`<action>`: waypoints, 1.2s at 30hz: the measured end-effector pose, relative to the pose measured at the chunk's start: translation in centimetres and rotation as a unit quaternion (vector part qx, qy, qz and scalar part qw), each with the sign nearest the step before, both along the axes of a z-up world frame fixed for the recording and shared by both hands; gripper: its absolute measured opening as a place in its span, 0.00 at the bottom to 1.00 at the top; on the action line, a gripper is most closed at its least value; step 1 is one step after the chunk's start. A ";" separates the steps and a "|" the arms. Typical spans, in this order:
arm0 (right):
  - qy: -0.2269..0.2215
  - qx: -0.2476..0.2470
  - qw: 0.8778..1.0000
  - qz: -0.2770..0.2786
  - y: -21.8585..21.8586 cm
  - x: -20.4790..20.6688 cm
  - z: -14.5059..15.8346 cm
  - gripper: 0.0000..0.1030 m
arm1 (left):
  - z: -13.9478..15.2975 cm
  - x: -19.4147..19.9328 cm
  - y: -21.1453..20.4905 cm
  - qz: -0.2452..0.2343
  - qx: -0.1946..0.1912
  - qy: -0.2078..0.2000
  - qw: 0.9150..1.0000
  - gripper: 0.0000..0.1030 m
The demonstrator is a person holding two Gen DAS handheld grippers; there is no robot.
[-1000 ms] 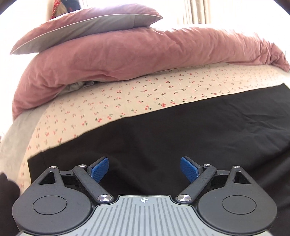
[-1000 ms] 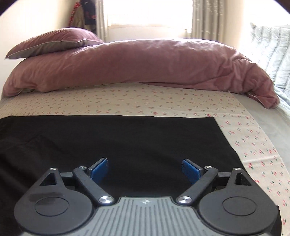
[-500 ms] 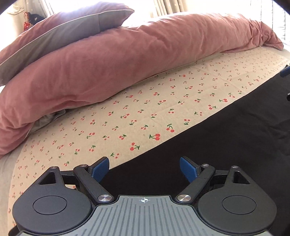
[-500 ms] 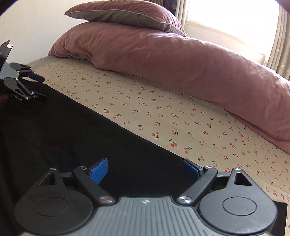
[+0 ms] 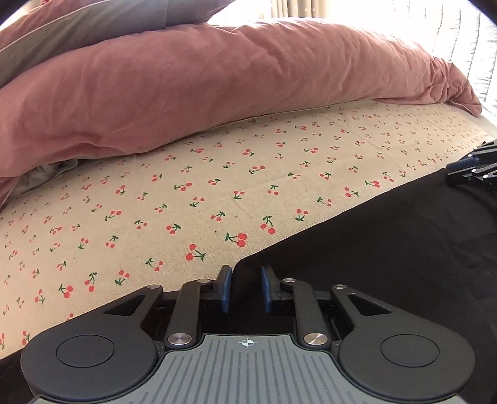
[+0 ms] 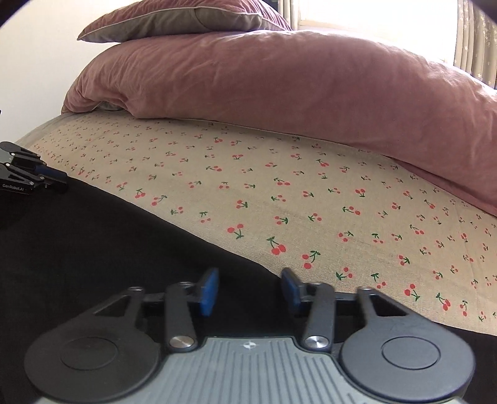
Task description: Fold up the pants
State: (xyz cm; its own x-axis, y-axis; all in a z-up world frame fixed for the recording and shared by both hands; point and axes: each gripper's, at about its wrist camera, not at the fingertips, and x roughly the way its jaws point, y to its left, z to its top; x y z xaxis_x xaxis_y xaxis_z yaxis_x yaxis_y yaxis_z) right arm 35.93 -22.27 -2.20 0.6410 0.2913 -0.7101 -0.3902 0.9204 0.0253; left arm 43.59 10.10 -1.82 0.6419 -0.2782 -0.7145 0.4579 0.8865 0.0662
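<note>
The black pants (image 5: 388, 248) lie flat on a cherry-print sheet (image 5: 217, 186). My left gripper (image 5: 246, 289) sits low at their far left corner, its blue pads narrowed around the raised cloth edge with a gap still between them. My right gripper (image 6: 248, 290) sits low at the pants' (image 6: 93, 248) far edge, its jaws partly closed around the cloth, gap wider. Each gripper also shows in the other's view: the right one at the right edge of the left wrist view (image 5: 475, 174), the left one at the left edge of the right wrist view (image 6: 28, 177).
A rolled pink duvet (image 5: 217, 77) lies along the far side of the bed, with a pink and grey pillow (image 6: 186, 18) on top. The sheet (image 6: 341, 202) stretches between the pants and the duvet. A bright window (image 6: 372, 15) is behind.
Both grippers have dropped lower onto the pants' far edge, and both jaws have narrowed from wide open, the left more than the right.
</note>
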 end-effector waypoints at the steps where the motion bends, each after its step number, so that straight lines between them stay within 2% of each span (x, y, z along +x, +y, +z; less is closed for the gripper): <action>1: -0.002 -0.005 1.000 -0.010 0.3 -0.2 0.1 0.05 | 0.1 -0.1 -0.3 0.011 -0.001 0.000 1.000 0.07; 5: -0.026 -0.042 0.998 -0.047 2.1 -1.1 0.9 0.00 | 0.9 -1.0 -1.4 0.063 0.006 -0.013 0.998 0.03; 10: -0.062 -0.023 0.994 -0.082 1.8 -4.5 4.6 0.00 | 4.5 -4.4 -0.7 0.102 -0.029 -0.040 0.994 0.03; 13: -0.088 -0.028 0.991 -0.097 1.3 -7.7 7.2 0.00 | 6.6 -7.7 0.1 0.107 -0.039 -0.057 0.992 0.03; 16: -0.100 -0.013 0.989 -0.111 -0.1 -11.4 8.9 0.00 | 7.8 -11.5 1.0 0.109 -0.053 -0.068 0.990 0.03; 21: -0.079 0.013 0.990 -0.114 -1.8 -16.3 9.1 0.00 | 7.8 -18.1 2.9 0.120 -0.090 -0.071 0.986 0.03; 23: -0.062 0.036 0.990 -0.123 -2.3 -17.4 8.9 0.04 | 7.2 -20.4 3.8 0.126 -0.109 -0.065 0.984 0.03; 27: -0.032 0.089 0.985 -0.147 -3.1 -18.5 7.8 0.38 | 5.6 -24.3 5.1 0.131 -0.141 -0.034 0.981 0.03; 29: -0.020 0.105 0.982 -0.158 -3.5 -18.0 7.2 0.40 | 4.2 -25.5 5.4 0.130 -0.145 0.006 0.981 0.03; 32: 0.008 0.121 0.976 -0.183 -3.9 -16.6 6.4 0.44 | 1.8 -26.1 5.1 0.111 -0.119 0.057 0.985 0.03; 34: 0.024 0.138 0.970 -0.201 -3.9 -15.4 5.8 0.50 | 1.7 -26.4 5.1 0.089 -0.111 0.048 0.989 0.05; 35: 0.031 0.146 0.967 -0.208 -3.8 -14.7 5.5 0.53 | 2.0 -26.5 5.4 0.086 -0.122 0.047 0.988 0.07; 36: 0.038 0.154 0.963 -0.218 -3.5 -13.9 5.1 0.60 | 2.2 -26.9 6.1 0.085 -0.141 0.041 0.986 0.12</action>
State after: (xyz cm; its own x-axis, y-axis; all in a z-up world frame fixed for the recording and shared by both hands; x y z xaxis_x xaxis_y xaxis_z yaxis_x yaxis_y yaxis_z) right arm 22.08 -25.81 2.87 0.6992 0.2112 -0.6830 0.0452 0.9404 0.3370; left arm 16.66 16.17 0.36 0.6402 -0.3659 -0.6754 0.2946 0.9290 -0.2240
